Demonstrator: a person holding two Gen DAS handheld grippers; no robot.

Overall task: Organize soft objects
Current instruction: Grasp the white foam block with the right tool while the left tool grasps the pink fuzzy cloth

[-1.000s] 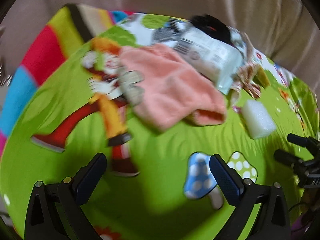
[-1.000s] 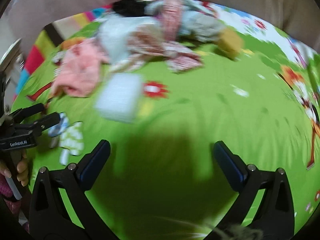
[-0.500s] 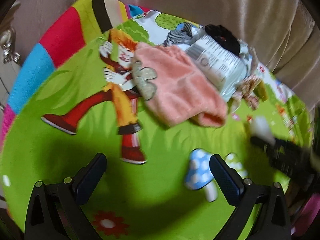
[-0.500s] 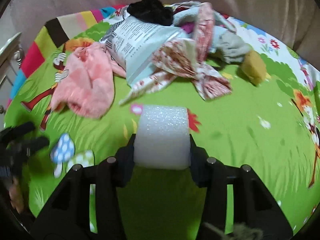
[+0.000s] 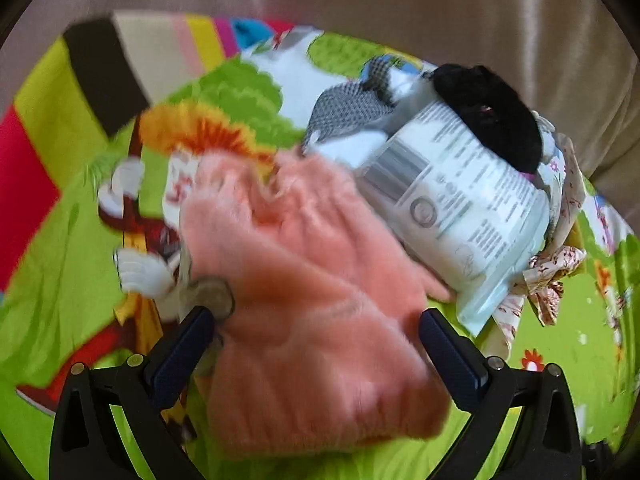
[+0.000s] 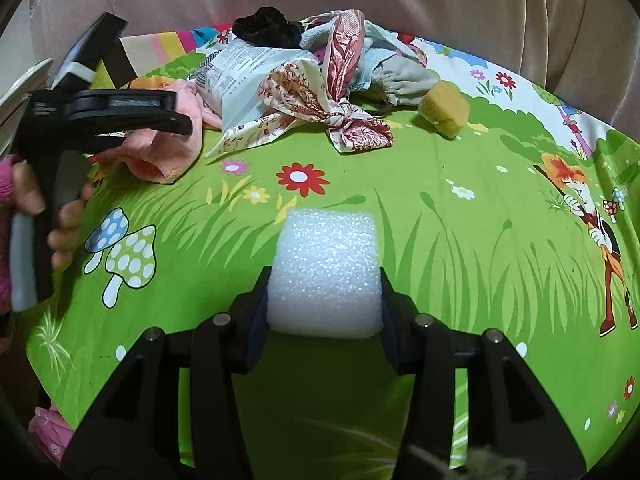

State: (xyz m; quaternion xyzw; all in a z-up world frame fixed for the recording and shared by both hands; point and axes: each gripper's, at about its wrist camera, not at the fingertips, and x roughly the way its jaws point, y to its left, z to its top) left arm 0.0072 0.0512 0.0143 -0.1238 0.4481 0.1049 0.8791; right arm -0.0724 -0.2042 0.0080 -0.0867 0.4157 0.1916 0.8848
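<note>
Between the right gripper's [image 6: 324,300] closed pads, the white foam block [image 6: 325,272] sits clamped; squeezing harder may crush it. Left gripper [image 5: 316,340], jaws apart, straddles the fuzzy pink knit garment [image 5: 304,300], and closing could snag the green cartoon-print cloth [image 5: 60,272] too.

White foam block [image 6: 324,276] — grainy, matt (beaded surface); fuzzy pink cloth [image 5: 304,280]; glossy plastic packet [image 5: 460,200].
</note>
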